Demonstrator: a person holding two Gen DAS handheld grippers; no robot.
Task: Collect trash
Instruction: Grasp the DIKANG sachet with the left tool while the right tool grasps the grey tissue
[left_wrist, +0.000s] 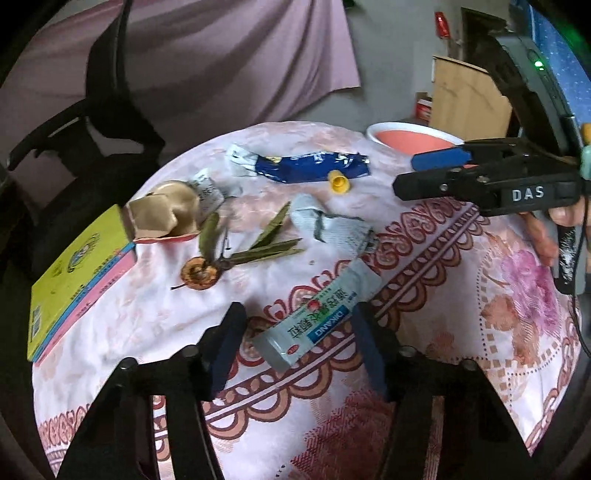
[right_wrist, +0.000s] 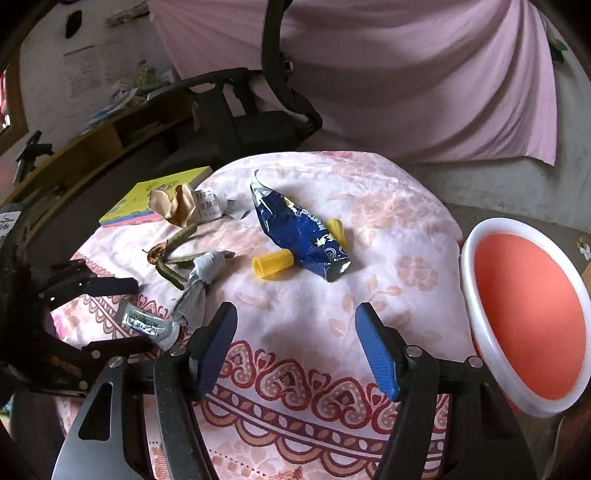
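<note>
Trash lies on a round table with a pink patterned cloth (left_wrist: 461, 295). My left gripper (left_wrist: 295, 347) is open, its fingers on either side of a white medicine sachet (left_wrist: 317, 317), also in the right wrist view (right_wrist: 147, 325). My right gripper (right_wrist: 295, 343) is open and empty above the cloth (right_wrist: 306, 310); it shows in the left wrist view (left_wrist: 417, 173). Further off lie a blue foil wrapper (right_wrist: 299, 232), yellow caps (right_wrist: 273, 264), a grey crumpled wrapper (right_wrist: 207, 277), green leaves with a dried fruit slice (left_wrist: 229, 254) and a crumpled brown box (left_wrist: 166, 210).
An orange bin with a white rim (right_wrist: 532, 314) stands at the table's right edge. A yellow and pink book (left_wrist: 74, 284) lies at the left edge. A black chair (right_wrist: 258, 118) stands behind the table, before a pink curtain.
</note>
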